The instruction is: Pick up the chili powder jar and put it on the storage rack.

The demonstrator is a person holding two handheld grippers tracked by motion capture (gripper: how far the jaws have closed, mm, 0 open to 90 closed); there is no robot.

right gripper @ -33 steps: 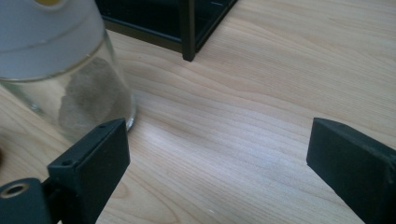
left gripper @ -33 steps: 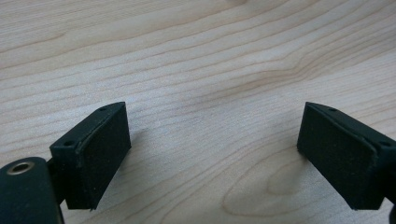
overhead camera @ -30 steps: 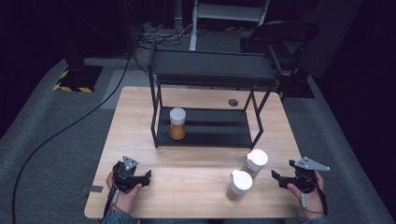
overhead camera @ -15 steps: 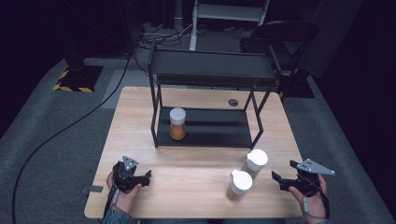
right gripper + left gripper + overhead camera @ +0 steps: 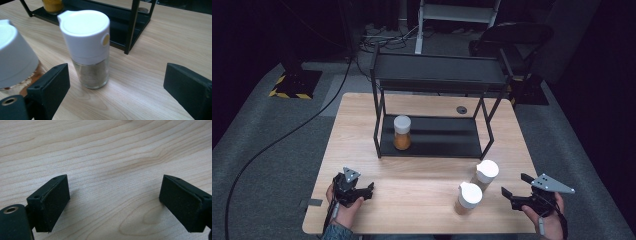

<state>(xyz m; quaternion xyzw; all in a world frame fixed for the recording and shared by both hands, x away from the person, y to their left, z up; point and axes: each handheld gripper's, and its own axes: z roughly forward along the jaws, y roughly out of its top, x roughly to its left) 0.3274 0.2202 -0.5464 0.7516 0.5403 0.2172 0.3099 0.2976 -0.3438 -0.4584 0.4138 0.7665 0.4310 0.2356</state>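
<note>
While two white-capped spice jars are standing on the wooden table (image 5: 422, 175), the nearer jar (image 5: 468, 198) is sitting just left of the right gripper (image 5: 516, 192), and the farther jar (image 5: 485, 174) is standing just behind it, near the rack's front right leg. That gripper's jaws are gaping wide with nothing between them, apart from both jars. Over at the near left corner, the left gripper (image 5: 368, 188) is resting spread wide over bare wood. A third jar (image 5: 402, 132) with orange powder is sitting on the black rack (image 5: 437, 72)'s lower shelf.

The near spice jar (image 5: 15, 53) is cut off at the left edge — its contents mostly hidden; the shelf jar (image 5: 53, 5) is cropped at top.
</note>
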